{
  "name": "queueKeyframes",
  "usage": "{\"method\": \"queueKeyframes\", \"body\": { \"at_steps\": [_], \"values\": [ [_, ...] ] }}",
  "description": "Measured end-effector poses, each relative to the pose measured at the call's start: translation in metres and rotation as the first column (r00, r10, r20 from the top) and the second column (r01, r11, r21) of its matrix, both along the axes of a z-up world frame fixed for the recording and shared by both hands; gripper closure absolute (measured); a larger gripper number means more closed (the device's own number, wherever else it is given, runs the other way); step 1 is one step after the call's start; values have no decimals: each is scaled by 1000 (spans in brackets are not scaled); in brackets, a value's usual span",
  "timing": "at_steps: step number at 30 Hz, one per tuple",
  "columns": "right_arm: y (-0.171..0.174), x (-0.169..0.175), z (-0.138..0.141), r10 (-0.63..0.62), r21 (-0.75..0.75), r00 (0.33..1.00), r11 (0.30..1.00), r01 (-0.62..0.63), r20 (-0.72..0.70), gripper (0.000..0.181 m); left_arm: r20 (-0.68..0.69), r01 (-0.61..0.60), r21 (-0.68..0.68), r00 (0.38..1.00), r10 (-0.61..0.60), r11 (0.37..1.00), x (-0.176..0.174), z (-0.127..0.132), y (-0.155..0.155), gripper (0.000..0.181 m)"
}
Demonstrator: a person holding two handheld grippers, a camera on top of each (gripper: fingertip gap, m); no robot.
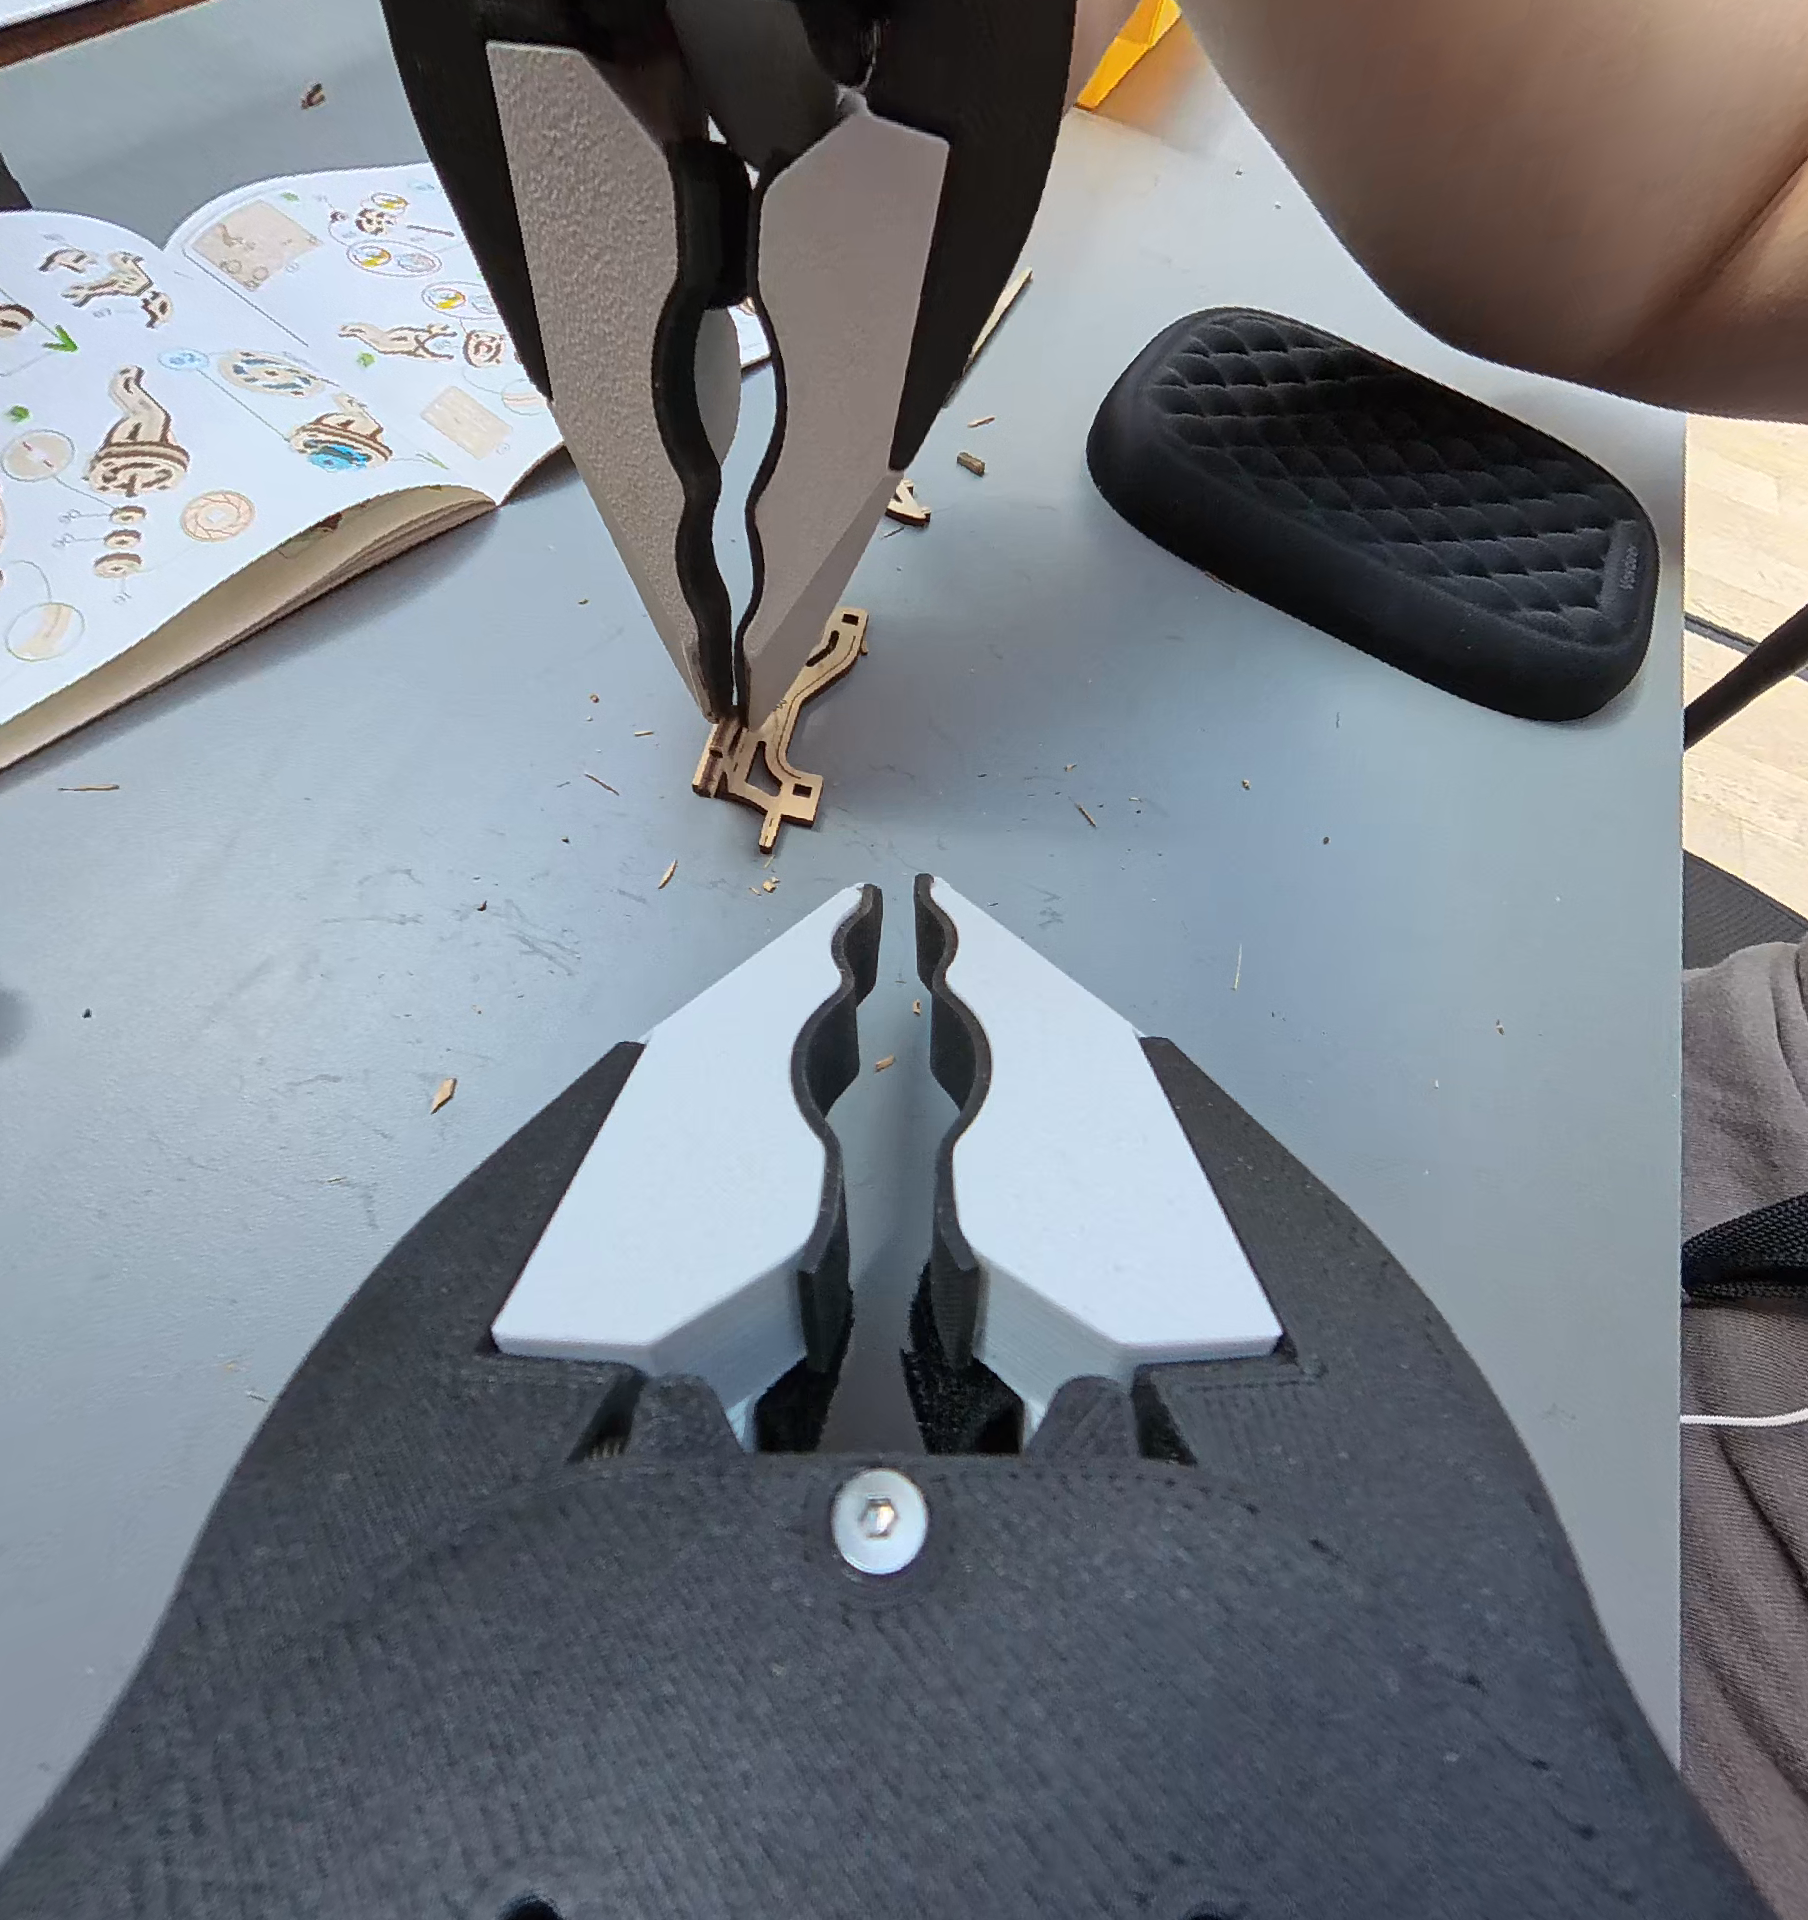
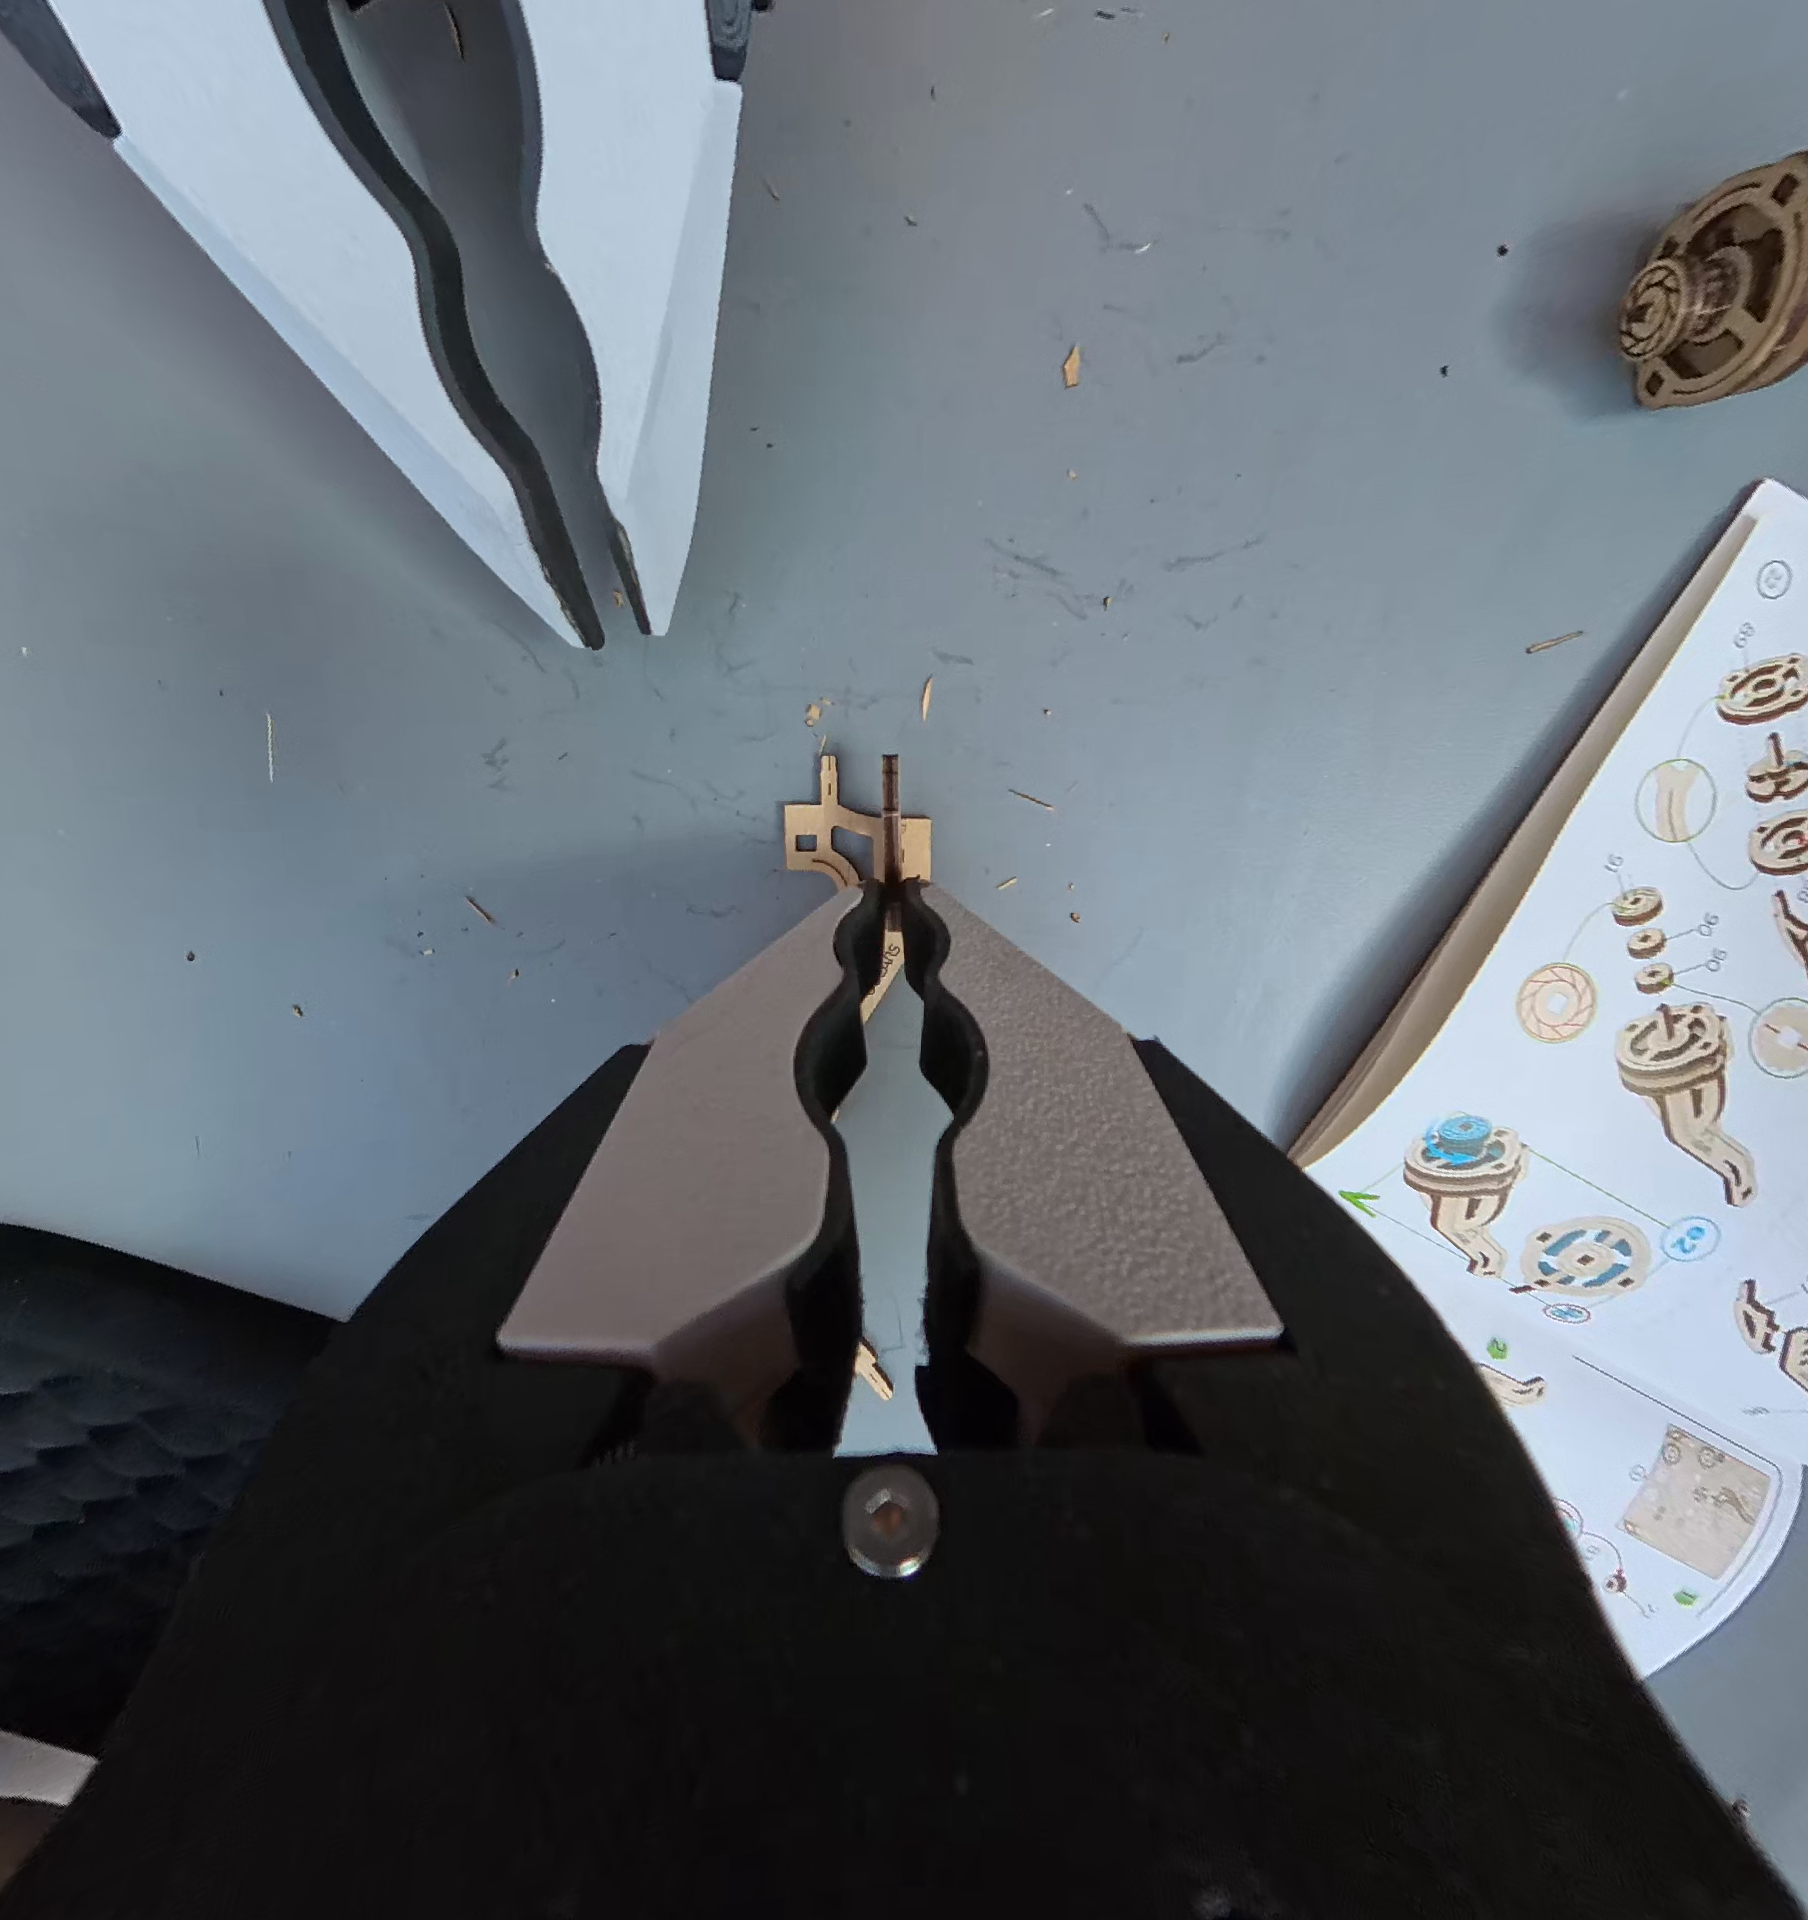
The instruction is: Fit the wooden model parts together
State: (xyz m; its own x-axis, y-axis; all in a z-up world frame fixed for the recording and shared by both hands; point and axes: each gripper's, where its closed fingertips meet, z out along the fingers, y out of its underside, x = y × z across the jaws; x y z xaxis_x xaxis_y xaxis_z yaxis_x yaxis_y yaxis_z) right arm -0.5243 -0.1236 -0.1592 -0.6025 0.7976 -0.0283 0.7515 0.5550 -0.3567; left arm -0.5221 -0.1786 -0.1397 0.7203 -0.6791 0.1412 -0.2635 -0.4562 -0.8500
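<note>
Right gripper pinches a small upright piece into the flat part on the table.

The right gripper (image 2: 887,885) is pressed onto a thin upright piece (image 2: 889,805), seemingly seated in the flat part (image 1: 775,727), whose long axis runs toward 1 o'clock. The left gripper (image 1: 892,891), slightly spread and empty, sits just at 6 o'clock of the flat part in the left view. No containers; a booklet (image 1: 152,416) lies at 10 o'clock.

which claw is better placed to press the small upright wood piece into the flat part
Right. The right claw is already shut on the small upright piece, standing it on the flat wooden part. The left claw is empty, short of both.
</note>
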Motion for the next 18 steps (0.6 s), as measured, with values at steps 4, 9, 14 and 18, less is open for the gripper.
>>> {"method": "queueKeyframes", "body": {
  "at_steps": [4, 9, 14, 18],
  "values": [
    [0, 0, 0, 11, 32, 1000, 999, -11, -4, 179, -1, -2, 2, 1000, 2, 1000, -1, 0, 0, 177],
    [-1, 1, 0, 17, 47, 1000, 999, -18, 9, 179, -7, 0, -3, 1000, 0, 1000, 0, -1, 0, 177],
    [-1, 2, -1, 34, 107, 999, 994, -35, 12, 180, -19, 0, 0, 1000, 0, 1000, 0, -2, 0, 177],
    [-1, 2, -2, 42, 139, 999, 989, -41, -1, 180, -19, 2, 6, 1000, -2, 1000, 1, -2, -1, 177]
  ]
}}
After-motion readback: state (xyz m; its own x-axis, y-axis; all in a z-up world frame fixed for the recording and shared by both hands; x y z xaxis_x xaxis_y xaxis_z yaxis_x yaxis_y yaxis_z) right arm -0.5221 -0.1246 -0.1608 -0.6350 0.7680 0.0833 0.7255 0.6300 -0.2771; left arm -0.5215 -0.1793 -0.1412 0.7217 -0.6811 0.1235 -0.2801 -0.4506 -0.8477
